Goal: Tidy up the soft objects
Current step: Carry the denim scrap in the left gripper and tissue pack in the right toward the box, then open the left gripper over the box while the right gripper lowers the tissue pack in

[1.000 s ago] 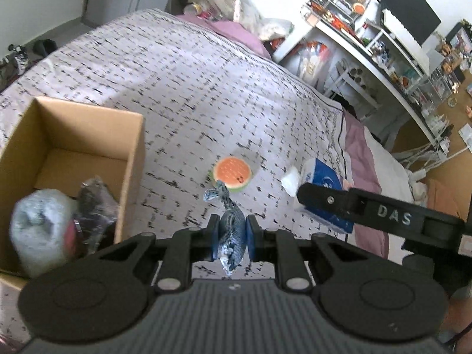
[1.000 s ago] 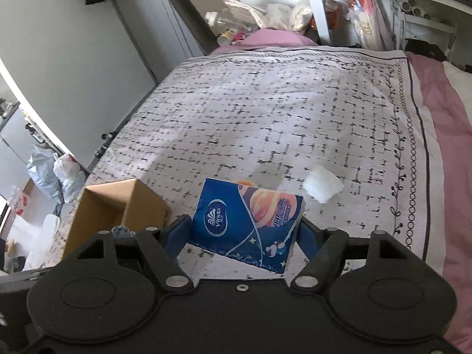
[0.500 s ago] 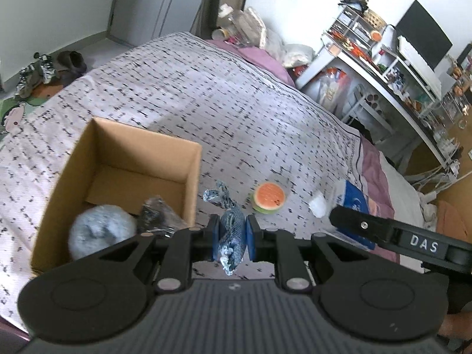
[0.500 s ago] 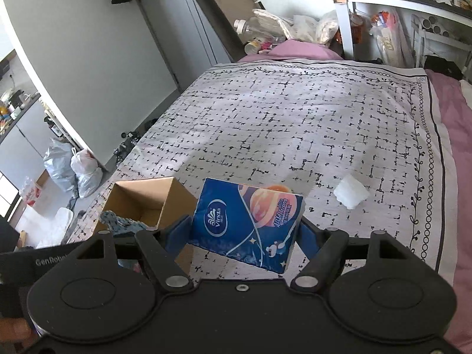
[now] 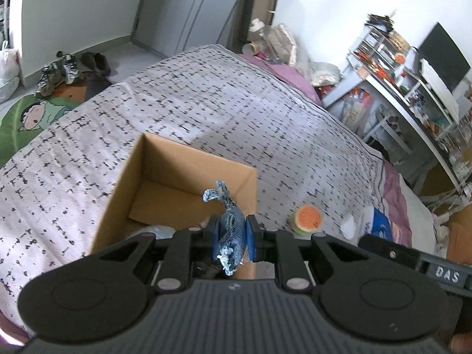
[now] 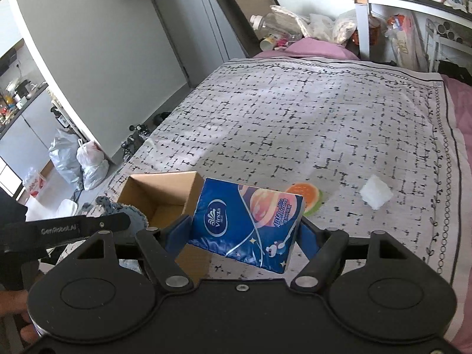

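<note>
My left gripper (image 5: 231, 237) is shut on a blue-and-white knotted cloth toy (image 5: 228, 224), which hangs over the right part of an open cardboard box (image 5: 147, 177) on the bed. A pale round soft thing lies low inside the box, mostly hidden. My right gripper (image 6: 246, 230) is shut on a blue tissue pack (image 6: 247, 221), held above the bedspread just right of the box (image 6: 165, 191). A watermelon-slice toy (image 5: 306, 218) (image 6: 306, 194) and a white foam block (image 6: 376, 196) lie on the bedspread to the right.
The bed has a black-and-white patterned cover (image 5: 206, 112) with a pink sheet (image 6: 460, 112) at its right edge. Cluttered white shelves (image 5: 413, 88) stand beyond it. Shoes and a green mat (image 5: 44, 109) are on the floor left, plastic bags (image 6: 82, 162) too.
Both grippers have travelled left with their loads. The cloth toy, earlier right of the box over the bedspread, now hangs above the box. The tissue pack has come closer to the box.
</note>
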A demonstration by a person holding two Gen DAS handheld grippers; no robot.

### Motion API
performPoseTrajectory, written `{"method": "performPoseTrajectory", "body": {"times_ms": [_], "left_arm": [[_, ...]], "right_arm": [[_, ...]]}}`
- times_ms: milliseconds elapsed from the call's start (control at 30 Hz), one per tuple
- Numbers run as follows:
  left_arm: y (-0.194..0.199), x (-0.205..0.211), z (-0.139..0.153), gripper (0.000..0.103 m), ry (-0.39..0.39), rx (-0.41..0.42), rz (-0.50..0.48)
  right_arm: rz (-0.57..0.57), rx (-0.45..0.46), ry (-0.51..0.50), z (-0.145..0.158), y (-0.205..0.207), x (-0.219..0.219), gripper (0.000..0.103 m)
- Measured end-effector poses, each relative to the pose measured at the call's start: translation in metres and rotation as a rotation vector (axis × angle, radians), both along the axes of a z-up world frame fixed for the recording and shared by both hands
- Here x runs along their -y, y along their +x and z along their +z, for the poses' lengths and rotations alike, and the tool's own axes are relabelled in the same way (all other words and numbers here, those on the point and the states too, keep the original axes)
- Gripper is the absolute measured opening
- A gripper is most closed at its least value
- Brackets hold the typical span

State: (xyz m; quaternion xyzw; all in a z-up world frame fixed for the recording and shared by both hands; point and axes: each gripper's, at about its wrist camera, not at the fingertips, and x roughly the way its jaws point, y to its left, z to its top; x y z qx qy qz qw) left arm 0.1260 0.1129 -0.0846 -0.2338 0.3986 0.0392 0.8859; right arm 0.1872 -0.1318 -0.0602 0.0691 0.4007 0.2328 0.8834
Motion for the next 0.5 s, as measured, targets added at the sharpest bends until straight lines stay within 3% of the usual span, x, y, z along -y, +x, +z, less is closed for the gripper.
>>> {"method": "performPoseTrajectory", "body": {"times_ms": [233, 500], "left_arm": [[0.002, -0.029, -0.012, 0.018, -0.017, -0.006, 0.068], [0.009, -0.054, -0.034, 0.018, -0.035, -0.036, 0.075]], "right_arm": [[0.031, -0.007, -0.01, -0.004, 0.006, -0.022, 0.073], [0.081, -0.016, -0.034, -0.007, 0.012, -0.052, 0.073]]}}
